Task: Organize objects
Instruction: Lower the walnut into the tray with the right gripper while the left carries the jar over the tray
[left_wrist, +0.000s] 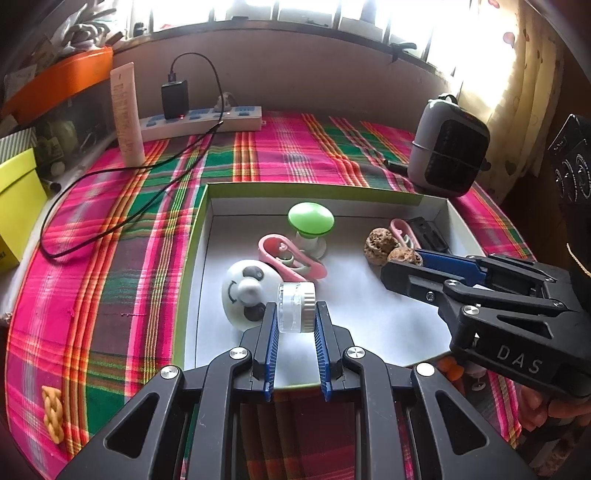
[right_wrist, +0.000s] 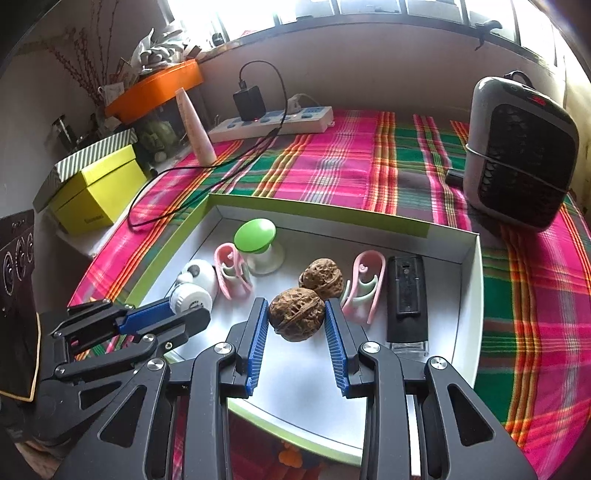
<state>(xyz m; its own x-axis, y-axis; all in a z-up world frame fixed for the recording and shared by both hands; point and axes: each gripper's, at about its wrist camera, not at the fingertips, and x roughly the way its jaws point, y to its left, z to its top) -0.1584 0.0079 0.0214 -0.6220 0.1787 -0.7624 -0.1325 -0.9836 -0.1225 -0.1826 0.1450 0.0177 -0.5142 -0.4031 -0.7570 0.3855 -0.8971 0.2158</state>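
Note:
A shallow white box with a green rim (left_wrist: 192, 251) (right_wrist: 476, 295) lies on the plaid cloth. My left gripper (left_wrist: 295, 314) is shut on a small clear jar with a silver lid (left_wrist: 296, 307), held over the box beside a panda toy (left_wrist: 245, 291); the jar also shows in the right wrist view (right_wrist: 190, 301). My right gripper (right_wrist: 295, 314) has a walnut (right_wrist: 296, 315) between its blue pads, touching them, over the box floor. A second walnut (right_wrist: 320, 277), two pink clips (right_wrist: 364, 286) (right_wrist: 231, 273), a green mushroom-shaped object (right_wrist: 255, 234) and a black rectangular device (right_wrist: 406, 295) lie inside.
A grey heater (right_wrist: 517, 151) stands at the back right. A power strip with charger (right_wrist: 273, 120), a black cable (left_wrist: 110, 199) and a white tube (left_wrist: 127, 114) are at the back. A yellow box (right_wrist: 96, 192) sits left. A braided orange piece (left_wrist: 53, 413) lies on the cloth.

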